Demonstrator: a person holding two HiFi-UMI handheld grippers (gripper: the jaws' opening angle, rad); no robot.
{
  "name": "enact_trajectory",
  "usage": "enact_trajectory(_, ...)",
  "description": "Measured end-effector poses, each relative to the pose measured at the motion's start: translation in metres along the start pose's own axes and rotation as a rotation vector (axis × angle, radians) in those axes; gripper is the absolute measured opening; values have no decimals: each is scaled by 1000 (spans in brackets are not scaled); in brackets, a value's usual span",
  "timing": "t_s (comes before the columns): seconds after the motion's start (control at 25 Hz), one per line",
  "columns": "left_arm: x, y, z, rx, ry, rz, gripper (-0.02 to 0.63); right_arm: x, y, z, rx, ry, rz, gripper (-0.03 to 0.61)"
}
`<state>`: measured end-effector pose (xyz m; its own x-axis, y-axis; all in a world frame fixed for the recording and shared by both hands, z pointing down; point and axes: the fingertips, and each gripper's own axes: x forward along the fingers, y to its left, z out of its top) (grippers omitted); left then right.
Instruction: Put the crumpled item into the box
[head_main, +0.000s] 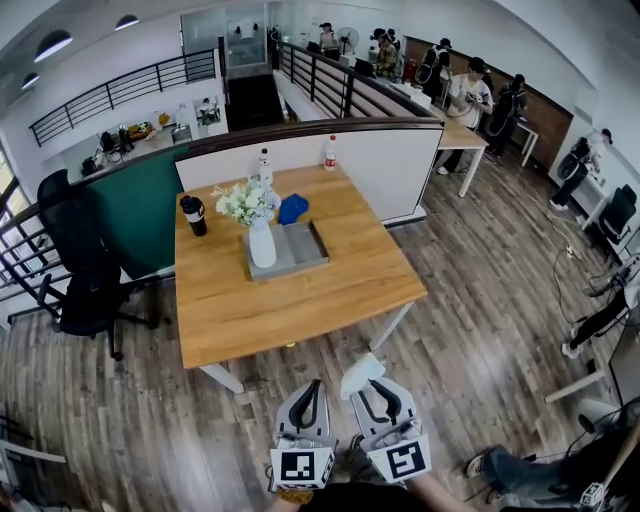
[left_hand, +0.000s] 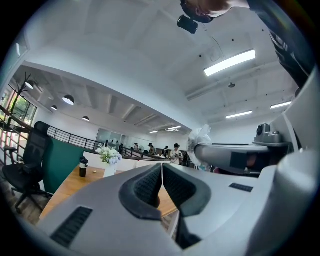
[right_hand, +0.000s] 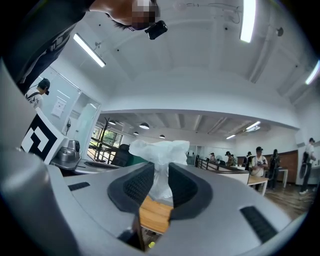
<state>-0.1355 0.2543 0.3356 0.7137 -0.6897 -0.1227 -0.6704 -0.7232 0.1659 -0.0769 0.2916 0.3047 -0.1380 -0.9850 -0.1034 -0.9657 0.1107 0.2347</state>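
The right hand-held gripper (right_hand: 160, 176) pinches the crumpled item (right_hand: 159, 152), a wad of thin white material. Its pads press on the lower part while the bulk puffs out above the tips. The left hand-held gripper (left_hand: 162, 175) is just to its left, jaws pressed together with nothing between them. Both are held roughly level over the floor, short of the near edge of the desk (head_main: 300, 315), so the item is well apart from its goal.

The step in hand looks like the carry. The box (head_main: 303, 250), shallow, grey and tray-like, lies well ahead of the right hand-held gripper and a little to its left, about mid-desk. The wad looks light and springy and could slip out, so the pinch should hold steady. It is best brought in over the box's near rim and lowered close to the floor of the box before the jaws part.

The box is not empty. A white vase (head_main: 262, 245) of flowers (head_main: 247, 203) stands in its left part, leaving the right part bare, and that bare part is the place to aim for. Coming in on the right side should keep the hand-held gripper off the blooms. A blue thing (head_main: 293, 208) sits at the box's far end, but I cannot tell whether it is inside or just beyond the rim.
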Motion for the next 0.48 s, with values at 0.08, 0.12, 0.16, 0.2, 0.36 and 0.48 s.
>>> enact_trajectory(0.08,5,0,0,3,-3,-4,26,2,-5,-9,-3,25,0,97)
enact_trajectory(0.12,9,0,0,7,-5,-7,26,3,-8,-14,1,42,2,97)
enact_trajectory(0.16,14,1,1,12,-9,-7,26,7,-12,-17,9,53,4,97)
enact_trajectory(0.2,19,2,2,16,-14,-2,26,11,-17,-17,16,48,5,97)
enact_trajectory(0.36,40,4,2,42,-10,25,26,28,-39,-19,25,17,16,97)
enact_trajectory(0.48,53,2,2,57,-1,36,26,45,-58,-22,35,-5,27,97)
